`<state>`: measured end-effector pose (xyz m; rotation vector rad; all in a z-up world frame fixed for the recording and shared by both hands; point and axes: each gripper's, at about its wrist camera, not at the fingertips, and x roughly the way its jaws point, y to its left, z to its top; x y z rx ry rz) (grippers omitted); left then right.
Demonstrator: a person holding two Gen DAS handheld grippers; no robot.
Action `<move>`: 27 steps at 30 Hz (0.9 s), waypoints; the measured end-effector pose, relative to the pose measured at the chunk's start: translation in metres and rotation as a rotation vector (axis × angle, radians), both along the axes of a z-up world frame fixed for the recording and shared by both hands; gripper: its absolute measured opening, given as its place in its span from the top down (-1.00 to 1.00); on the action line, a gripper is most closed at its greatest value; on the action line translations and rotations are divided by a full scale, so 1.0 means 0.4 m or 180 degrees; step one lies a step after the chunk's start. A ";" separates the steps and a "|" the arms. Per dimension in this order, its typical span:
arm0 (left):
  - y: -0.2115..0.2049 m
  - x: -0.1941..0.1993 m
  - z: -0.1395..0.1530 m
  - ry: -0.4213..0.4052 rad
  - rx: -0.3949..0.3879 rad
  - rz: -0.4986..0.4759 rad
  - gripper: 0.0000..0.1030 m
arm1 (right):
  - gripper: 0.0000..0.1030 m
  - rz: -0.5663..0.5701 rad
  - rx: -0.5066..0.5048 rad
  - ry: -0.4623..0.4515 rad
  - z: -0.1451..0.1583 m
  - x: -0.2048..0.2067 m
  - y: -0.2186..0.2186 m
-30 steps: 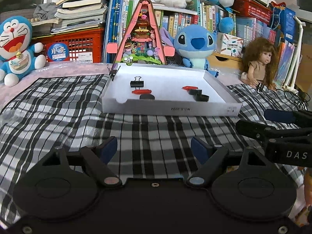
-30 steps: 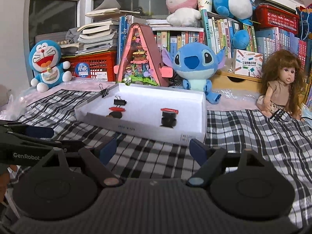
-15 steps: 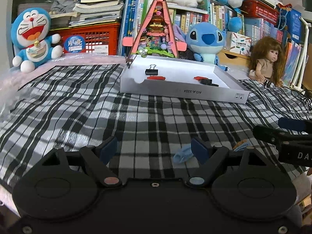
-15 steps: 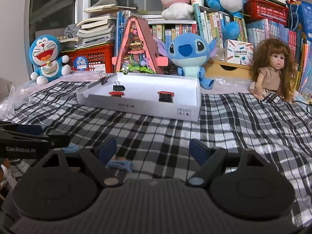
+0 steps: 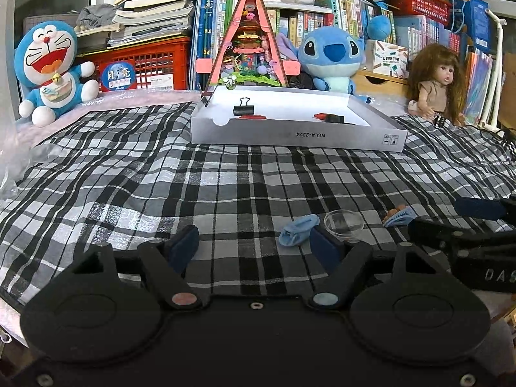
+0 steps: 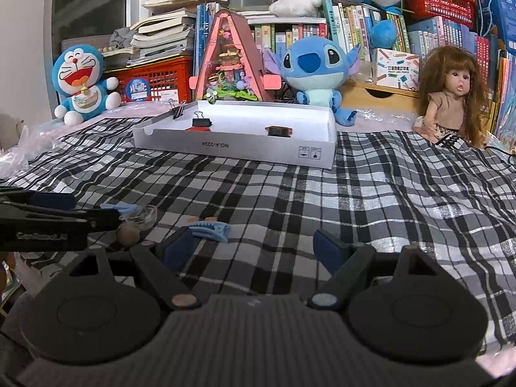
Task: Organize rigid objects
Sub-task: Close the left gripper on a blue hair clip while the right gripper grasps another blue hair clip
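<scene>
White box (image 5: 296, 135) held a binder clip (image 5: 244, 109) and red-black pieces (image 5: 329, 117), partly hidden by its wall. Blue clips (image 5: 298, 230) and clear cup (image 5: 343, 222) lay on the plaid cloth (image 5: 193, 187) near both tongs, left (image 5: 254, 248) and right (image 6: 254, 246), wide, empty.

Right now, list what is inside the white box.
Inside the white box: a black binder clip, a red piece before it, and a red-and-black cluster at right. Another binder clip grips the far-left corner. The near wall hides the floor behind it.
</scene>
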<state>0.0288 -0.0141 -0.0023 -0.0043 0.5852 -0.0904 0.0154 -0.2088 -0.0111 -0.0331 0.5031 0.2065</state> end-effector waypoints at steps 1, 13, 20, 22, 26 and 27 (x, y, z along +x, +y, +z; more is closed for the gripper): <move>-0.001 0.001 0.000 -0.0008 -0.0008 -0.0004 -0.40 | -0.72 0.0005 -0.0009 -0.0003 -0.001 -0.001 0.005; 0.014 0.009 -0.006 -0.0071 0.0130 0.0047 -0.07 | -0.60 0.0025 -0.0027 0.0007 -0.017 0.010 0.054; 0.045 -0.002 -0.001 -0.0034 0.0138 0.0031 -0.08 | -0.53 0.0039 -0.0004 -0.0014 -0.013 0.013 0.067; 0.050 -0.011 0.000 -0.0036 0.0178 0.0018 -0.09 | -0.52 0.0042 -0.0022 -0.0025 -0.012 0.014 0.071; 0.063 -0.026 0.001 -0.0053 0.0248 0.0019 -0.17 | -0.48 0.0047 -0.0074 -0.0052 -0.012 0.012 0.077; 0.066 -0.028 0.001 -0.0058 0.0265 0.0038 -0.17 | -0.47 0.0049 -0.0067 -0.0048 -0.012 0.011 0.077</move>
